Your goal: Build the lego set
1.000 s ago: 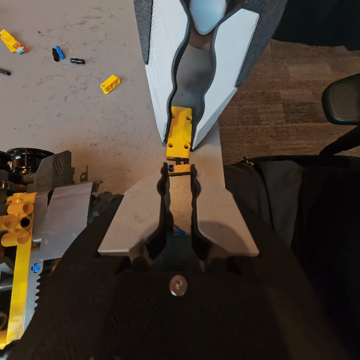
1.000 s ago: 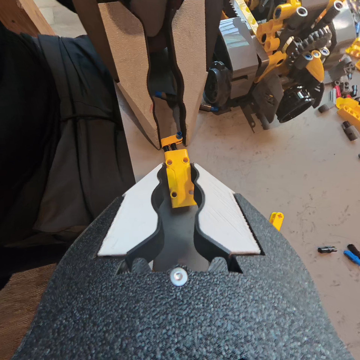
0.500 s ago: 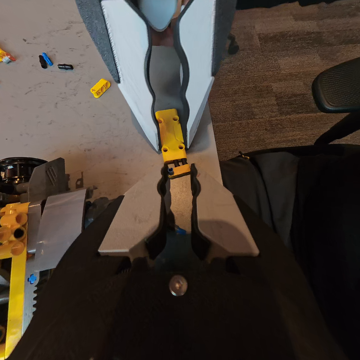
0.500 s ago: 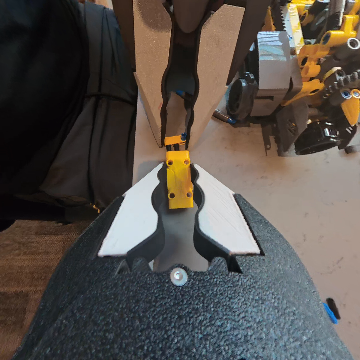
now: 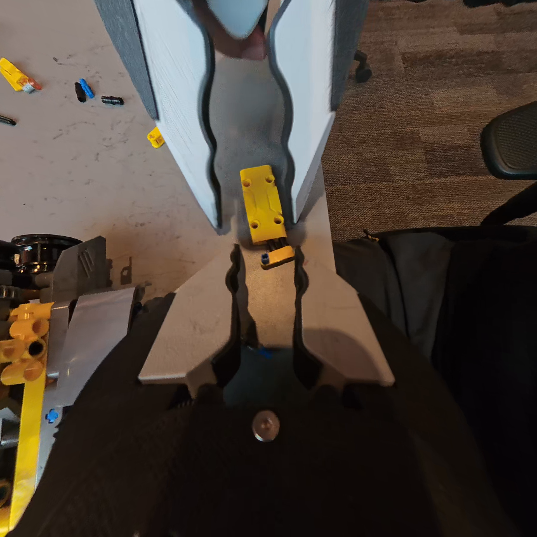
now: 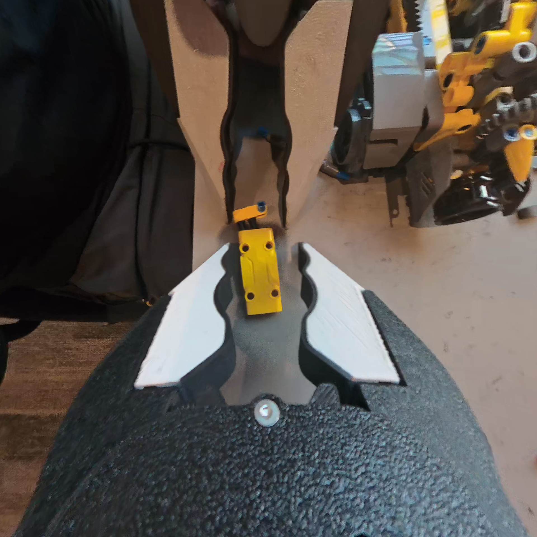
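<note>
A yellow flat panel (image 5: 263,203) (image 6: 260,279) is joined by two black pins to a small yellow connector (image 5: 278,256) (image 6: 249,212) with a blue pin at one end. The joined piece rests on the beige table (image 5: 87,189) between both grippers, which face each other tip to tip. My right gripper (image 6: 263,247) is open; the panel lies loose between its white fingers (image 6: 189,313), closer to the left one. It also shows in the left wrist view (image 5: 257,226). My left gripper (image 5: 266,248) is open, with the connector tilted at its tips, near the right finger.
A large yellow and grey brick-built vehicle (image 5: 43,319) (image 6: 436,116) stands beside the left gripper. Loose pins (image 5: 84,91) and small yellow parts (image 5: 155,136) lie farther out on the table. Past the table edge are dark fabric (image 5: 436,290), carpet (image 5: 421,116) and a chair (image 5: 511,139). Only a small space, under 4 cm, lies between the two pairs of fingers.
Both grippers have opened and let go of the joined yellow piece. The connector has tilted and the piece now sits loose between the jaws.
</note>
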Demonstrator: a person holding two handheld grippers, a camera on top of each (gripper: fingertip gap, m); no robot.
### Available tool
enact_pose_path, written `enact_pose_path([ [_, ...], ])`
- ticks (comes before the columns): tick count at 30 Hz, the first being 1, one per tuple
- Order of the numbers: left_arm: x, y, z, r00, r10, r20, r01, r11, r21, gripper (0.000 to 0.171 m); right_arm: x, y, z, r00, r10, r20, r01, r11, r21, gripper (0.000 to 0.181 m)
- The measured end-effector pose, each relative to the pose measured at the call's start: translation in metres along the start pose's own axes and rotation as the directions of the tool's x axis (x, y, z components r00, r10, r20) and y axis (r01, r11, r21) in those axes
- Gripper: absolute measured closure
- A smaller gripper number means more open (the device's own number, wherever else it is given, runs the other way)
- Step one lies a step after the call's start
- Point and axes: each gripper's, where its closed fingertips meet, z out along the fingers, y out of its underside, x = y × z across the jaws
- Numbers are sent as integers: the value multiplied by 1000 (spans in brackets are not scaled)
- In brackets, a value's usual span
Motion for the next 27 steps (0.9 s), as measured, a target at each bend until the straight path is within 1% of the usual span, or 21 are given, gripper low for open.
enact_pose_path([
  [1,0,0,0,1000,-4,0,4,1000,-5,133,1,-2,-4,999,29,-24,-28,1000,11,132],
  [4,3,3,-3,1000,2,5,-2,1000,-11,128,1,-6,-25,985,143,-96,-135,987,88,124],
  [6,2,5,-7,999,25,26,-25,1000,-16,129,-2,1,-39,961,236,-142,-216,966,144,128],
  [7,2,6,-8,999,37,33,-37,999,-18,129,-7,4,-44,948,282,-144,-255,950,180,129],
  [8,1,7,-10,998,46,35,-46,999,-21,129,-9,8,-47,931,333,-152,-298,930,215,133],
  [9,1,8,-11,998,52,31,-51,998,-25,129,-8,14,-47,906,387,-171,-345,910,229,137],
  [12,1,9,-11,998,58,16,-57,998,-41,130,-5,33,-43,817,543,-195,-494,833,250,140],
  [14,-1,8,-10,997,73,19,-72,996,-52,132,-9,27,-39,790,598,-137,-544,785,295,139],
  [15,-3,8,-10,997,79,21,-78,995,-55,133,-8,25,-37,773,620,-135,-563,768,305,139],
  [17,-2,7,-8,997,73,7,-73,995,-63,137,-7,24,-32,762,631,-146,-575,763,296,136],
  [19,-1,7,-8,997,74,3,-74,995,-70,143,-7,21,-29,774,609,-170,-550,781,296,139],
  [22,2,7,-7,995,98,-15,-99,993,-70,154,-7,21,-23,786,597,-162,-546,792,273,140],
  [24,5,7,-7,993,113,-29,-115,991,-70,158,-5,20,-22,792,593,-146,-544,794,272,140],
  [27,7,7,-6,992,118,-52,-122,990,-70,159,0,21,-20,802,583,-131,-541,802,254,145],
])
